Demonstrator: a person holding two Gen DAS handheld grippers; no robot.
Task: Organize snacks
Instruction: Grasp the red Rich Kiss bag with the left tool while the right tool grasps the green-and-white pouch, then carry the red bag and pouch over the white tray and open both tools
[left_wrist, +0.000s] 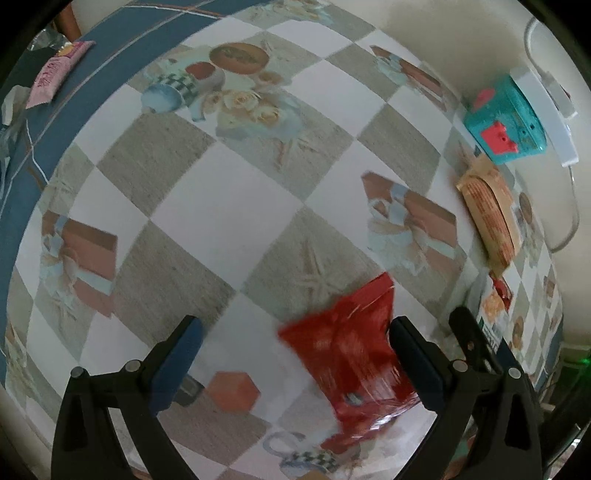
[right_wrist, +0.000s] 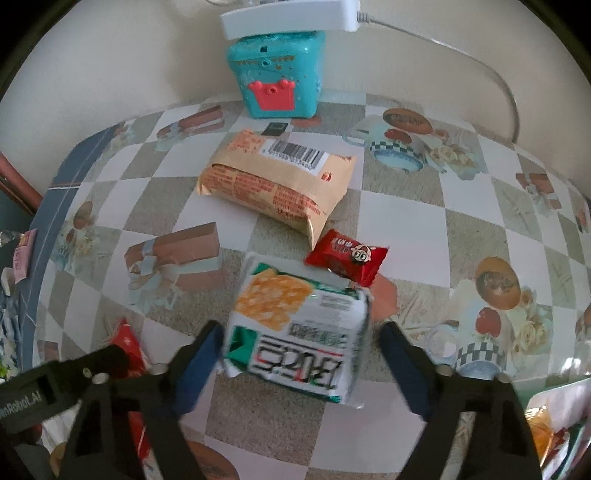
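A green-and-white cracker pack (right_wrist: 295, 332) lies on the checked tablecloth (right_wrist: 399, 210) between the fingers of my right gripper (right_wrist: 301, 354). The left pad touches its edge, while a thin gap shows at the right pad. A shiny red snack packet (left_wrist: 351, 350) lies between the wide-spread fingers of my left gripper (left_wrist: 295, 365), close beside the right finger (left_wrist: 417, 369) and far from the left one. The same red packet (right_wrist: 127, 347) peeks out at the lower left of the right wrist view.
A tan snack bag (right_wrist: 273, 181) and a small red candy packet (right_wrist: 347, 262) lie beyond the cracker pack. A teal box (right_wrist: 277, 74) under a white power strip (right_wrist: 288, 14) stands against the wall. A pink packet (left_wrist: 55, 74) lies on the blue cloth far left.
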